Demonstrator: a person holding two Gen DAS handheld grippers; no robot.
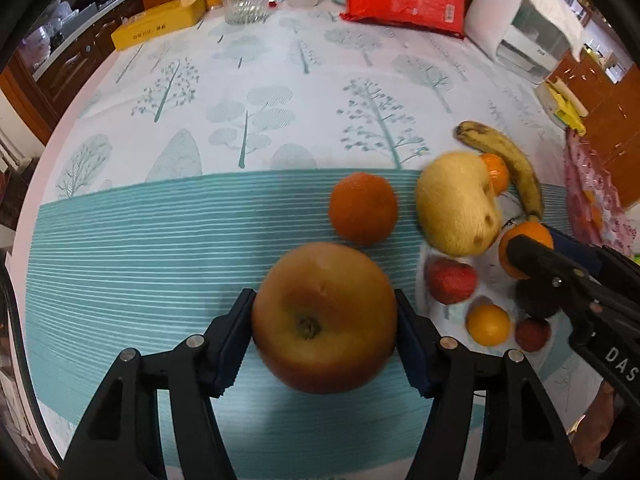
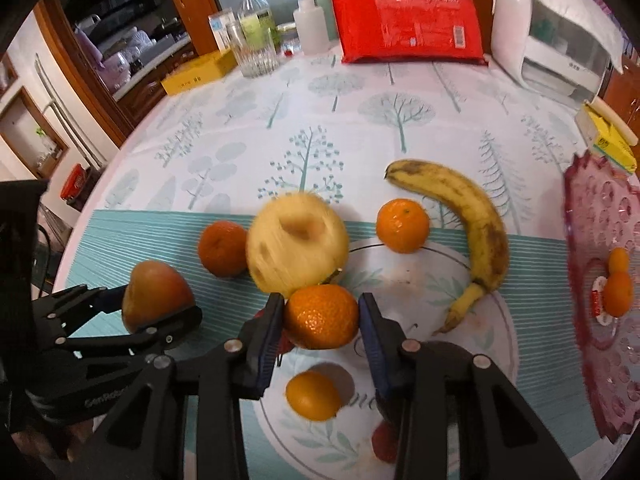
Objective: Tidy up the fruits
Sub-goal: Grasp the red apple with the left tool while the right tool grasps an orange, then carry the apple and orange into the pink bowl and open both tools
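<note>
between the pads of the left tool, a reddish-yellow apple is clamped, stem end facing the camera, over the striped teal band of the tablecloth on the worktop. the right tool grips a small orange, with both pads pressed on its sides, above the white plate.

a darker mandarin lies on the cloth just beyond the apple. a large yellow pear-like fruit, blurred, sits at the plate's left rim, touching or nearly touching the held orange. a spotted banana curves along the plate's far right edge, with another orange just beside it. on the plate under the right tool lie a yellowish citrus and red fruits. a pink glass dish at far right carries two small oranges. at the far edge of the worktop stand a red packet and a glass tumbler.
</note>
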